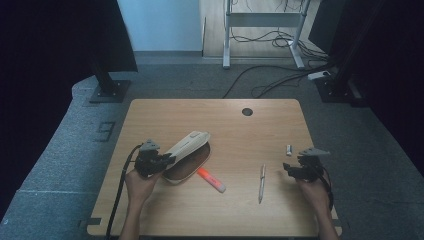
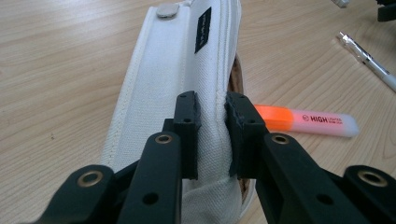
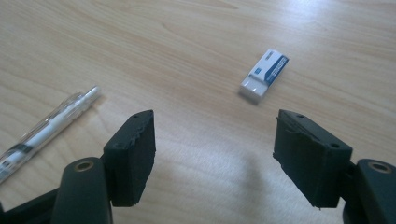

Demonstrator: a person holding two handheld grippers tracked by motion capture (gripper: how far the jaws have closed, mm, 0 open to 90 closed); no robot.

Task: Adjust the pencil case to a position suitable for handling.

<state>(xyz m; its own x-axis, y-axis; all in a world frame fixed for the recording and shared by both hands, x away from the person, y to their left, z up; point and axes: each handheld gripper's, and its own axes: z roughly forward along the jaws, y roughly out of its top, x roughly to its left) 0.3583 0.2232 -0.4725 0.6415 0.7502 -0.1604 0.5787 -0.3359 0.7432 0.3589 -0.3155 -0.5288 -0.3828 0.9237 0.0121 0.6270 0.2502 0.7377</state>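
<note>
Left gripper (image 2: 212, 116) pinches the flap of the white pencil case (image 2: 173, 79) — jaws clamped on the fabric, lifting the flap so the brown-lined mouth stays open. Case sits left of centre on the table (image 1: 240, 210) in the high view, tilted toward the upper right. Orange highlighter (image 1: 211, 180) lies just below and right of the case mouth; pen (image 1: 261, 183) further right. Right gripper (image 3: 212, 154) hovers over bare wood, jaws standing wide apart with nothing between them — eraser (image 3: 264, 74) lies ahead at upper right of its view, likely the next pick for the held-open case.
</note>
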